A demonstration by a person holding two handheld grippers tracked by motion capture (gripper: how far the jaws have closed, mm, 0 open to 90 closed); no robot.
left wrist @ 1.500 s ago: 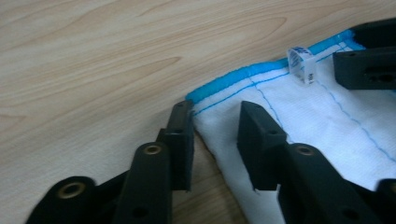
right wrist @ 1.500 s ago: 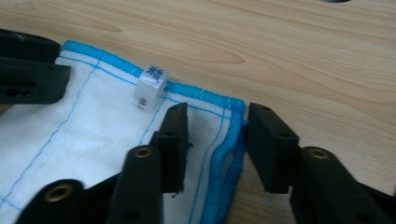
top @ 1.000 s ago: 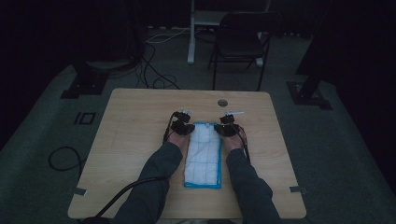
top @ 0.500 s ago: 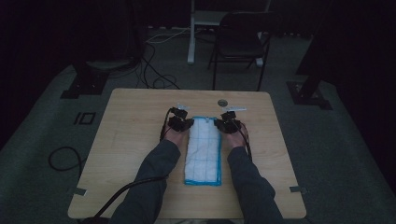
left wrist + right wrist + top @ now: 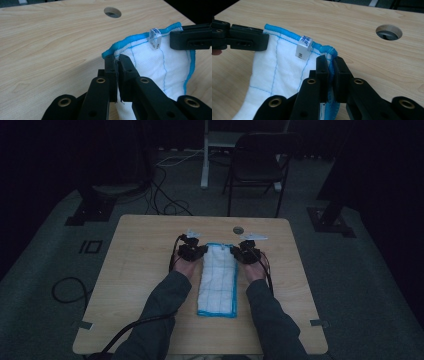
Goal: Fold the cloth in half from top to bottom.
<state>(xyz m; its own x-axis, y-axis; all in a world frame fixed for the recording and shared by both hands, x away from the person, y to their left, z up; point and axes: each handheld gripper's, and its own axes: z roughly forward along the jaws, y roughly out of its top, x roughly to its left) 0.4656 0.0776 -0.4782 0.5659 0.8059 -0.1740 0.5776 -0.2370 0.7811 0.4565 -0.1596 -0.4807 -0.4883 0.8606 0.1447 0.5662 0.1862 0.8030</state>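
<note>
**Cloth's Far Corners Pinched and Raised**

On the pale wooden table (image 5: 135,270) lay the white, blue-edged cloth (image 5: 218,280). The left hand-held gripper (image 5: 117,60) and right hand-held gripper (image 5: 331,61) each clamped a far corner. Its small white tag (image 5: 304,48) bore unreadable blue print. The far edge had lifted since earlier.

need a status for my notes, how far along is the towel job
Done: the towel lies on the table as a long folded strip. In hand: left gripper and right gripper each pinch a far corner, lifted off the wood. Left, probably: the next fold toward the near end.
</note>
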